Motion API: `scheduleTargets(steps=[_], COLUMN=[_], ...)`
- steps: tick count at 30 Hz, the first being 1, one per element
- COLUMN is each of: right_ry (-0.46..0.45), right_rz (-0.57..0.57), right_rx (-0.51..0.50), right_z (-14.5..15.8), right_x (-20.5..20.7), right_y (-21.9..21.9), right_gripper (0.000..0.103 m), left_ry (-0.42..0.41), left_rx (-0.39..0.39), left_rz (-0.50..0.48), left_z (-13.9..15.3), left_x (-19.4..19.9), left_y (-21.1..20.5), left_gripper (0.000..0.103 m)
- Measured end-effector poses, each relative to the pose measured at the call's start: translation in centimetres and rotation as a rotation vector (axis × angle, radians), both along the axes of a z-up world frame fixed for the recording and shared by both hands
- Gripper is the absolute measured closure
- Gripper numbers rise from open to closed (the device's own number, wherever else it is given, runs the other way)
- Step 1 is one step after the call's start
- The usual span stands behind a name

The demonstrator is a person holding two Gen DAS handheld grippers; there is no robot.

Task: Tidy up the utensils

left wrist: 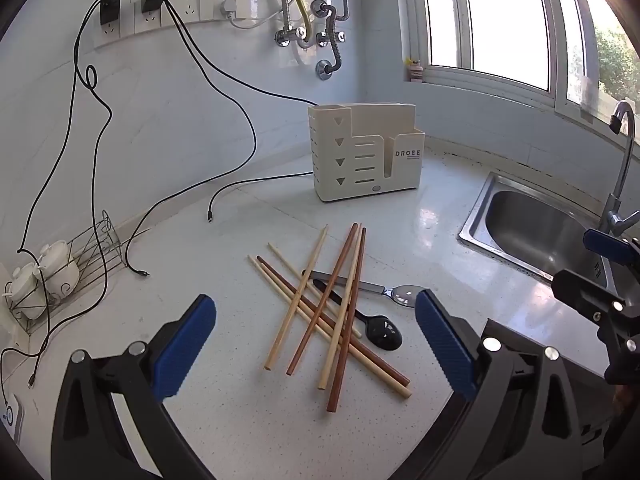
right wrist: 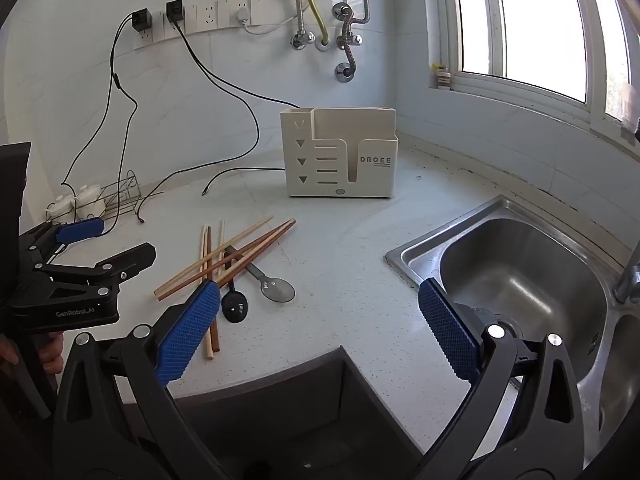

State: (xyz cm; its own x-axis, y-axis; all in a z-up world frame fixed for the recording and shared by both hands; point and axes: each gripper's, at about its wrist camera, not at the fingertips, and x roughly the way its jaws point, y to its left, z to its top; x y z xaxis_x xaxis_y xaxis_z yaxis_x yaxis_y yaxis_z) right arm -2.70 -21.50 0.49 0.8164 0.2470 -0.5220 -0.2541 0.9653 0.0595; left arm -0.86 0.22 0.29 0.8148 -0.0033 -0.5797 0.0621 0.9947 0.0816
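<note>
A steel sink (right wrist: 520,280) sits right of the white countertop (left wrist: 240,420); black cables (left wrist: 224,80) trail from wall sockets (left wrist: 188,2); white teapots (left wrist: 44,276) rest in a wire rack (left wrist: 100,240).

Blown-out daylight through the window (left wrist: 500,20); sharp frames, fisheye-bent edges with dark corners.

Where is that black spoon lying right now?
In the left wrist view the black spoon lies on the countertop, at the right edge of the chopsticks pile with its handle under them, just in front of the metal spoon.
</note>
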Motion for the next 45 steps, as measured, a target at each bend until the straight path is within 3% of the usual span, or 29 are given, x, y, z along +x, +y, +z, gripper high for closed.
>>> scheduleTargets(steps=[45], right_ry=[0.026], right_rz=[0.074], right_rx=[0.010], right_z=[-0.3], right_x=[0.5], right_y=[1.4], right_gripper=[0.008], left_ry=[-0.002], left_rx=[-0.004], left_rz=[0.025], left_z=[0.0], left_x=[-0.4], left_y=[1.3], left_gripper=[0.005])
